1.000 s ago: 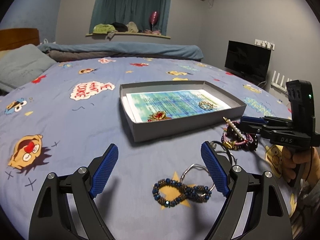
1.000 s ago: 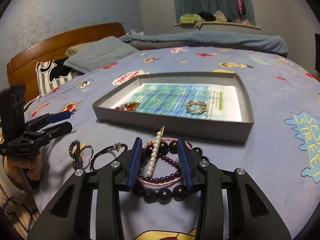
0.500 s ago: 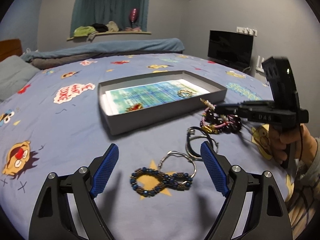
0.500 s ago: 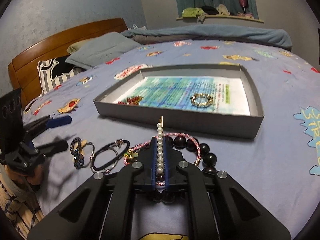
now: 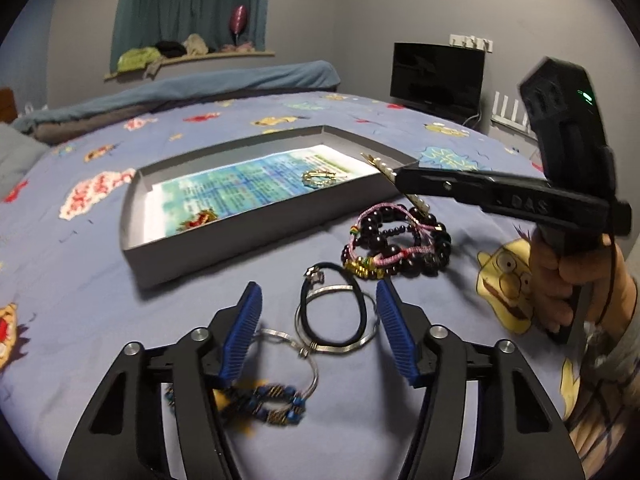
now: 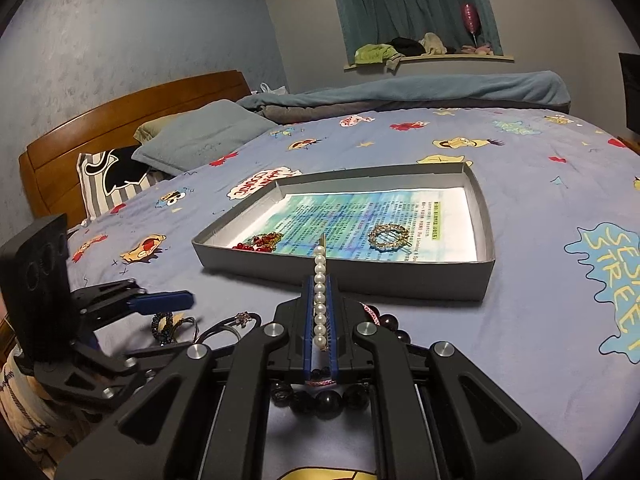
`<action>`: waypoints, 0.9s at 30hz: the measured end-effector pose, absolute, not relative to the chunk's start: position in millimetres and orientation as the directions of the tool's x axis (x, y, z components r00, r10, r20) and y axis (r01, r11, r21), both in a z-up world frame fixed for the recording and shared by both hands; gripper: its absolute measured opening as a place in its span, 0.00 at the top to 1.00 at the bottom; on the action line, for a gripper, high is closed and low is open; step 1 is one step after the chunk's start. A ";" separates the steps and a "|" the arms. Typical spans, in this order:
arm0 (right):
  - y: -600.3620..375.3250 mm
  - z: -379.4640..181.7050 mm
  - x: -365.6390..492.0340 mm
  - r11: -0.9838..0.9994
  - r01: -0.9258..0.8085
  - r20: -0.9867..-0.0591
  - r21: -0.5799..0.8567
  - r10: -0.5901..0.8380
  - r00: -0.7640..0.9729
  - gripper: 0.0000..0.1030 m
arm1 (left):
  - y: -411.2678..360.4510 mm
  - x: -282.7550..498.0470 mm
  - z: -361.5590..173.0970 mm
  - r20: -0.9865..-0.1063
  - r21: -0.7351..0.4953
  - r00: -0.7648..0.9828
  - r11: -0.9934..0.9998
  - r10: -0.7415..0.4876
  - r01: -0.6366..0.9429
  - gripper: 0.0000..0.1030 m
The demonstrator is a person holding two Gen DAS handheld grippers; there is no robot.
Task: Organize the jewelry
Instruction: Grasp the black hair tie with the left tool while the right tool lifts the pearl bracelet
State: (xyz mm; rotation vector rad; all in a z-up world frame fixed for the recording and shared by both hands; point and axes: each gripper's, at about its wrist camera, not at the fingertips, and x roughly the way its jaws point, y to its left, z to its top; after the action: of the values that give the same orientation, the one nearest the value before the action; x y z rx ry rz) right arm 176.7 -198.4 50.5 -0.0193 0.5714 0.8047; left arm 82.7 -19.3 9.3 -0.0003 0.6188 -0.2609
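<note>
Right gripper: jaws closed on a pearl clip, pinched lengthwise between the blue pads; its gold tip pokes out ahead toward the tray. The clip is lifted clear of the bead pile.

Left gripper: jaws closing, pads not pressing anything. Between them on the sheet lie a black cord loop and a silver bangle, overlapping. A blue bead bracelet lies nearer the camera, partly under the left finger, blurred.

Bead pile: dark beads, pink cord, gold beads, on the sheet between the left gripper and the tray.

Tray: grey, shallow, lined with printed paper. Holds a red brooch near one corner and a gold ring brooch, well apart.
</note>
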 end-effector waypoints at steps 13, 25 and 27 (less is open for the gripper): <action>-199.0 50.9 173.7 0.703 -0.688 -0.488 0.181 0.671 0.558 0.94 | -9.5 118.4 -4.0 -0.662 -0.200 0.697 0.961 -0.275 0.189 0.87; -201.0 52.3 174.1 0.709 -0.681 -0.474 0.186 0.671 0.569 0.94 | -10.5 92.1 32.6 -0.521 -0.141 0.816 0.968 -0.251 0.208 0.87; -200.6 52.7 174.7 0.709 -0.680 -0.473 0.187 0.672 0.570 0.94 | -8.0 89.9 39.0 -0.490 -0.143 0.836 0.969 -0.248 0.204 0.87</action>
State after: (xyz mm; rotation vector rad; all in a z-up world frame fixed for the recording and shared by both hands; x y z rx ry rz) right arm 174.7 -200.6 52.7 -0.0168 0.5481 0.7931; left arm 89.9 -8.0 39.0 -0.0861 0.5294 -0.2392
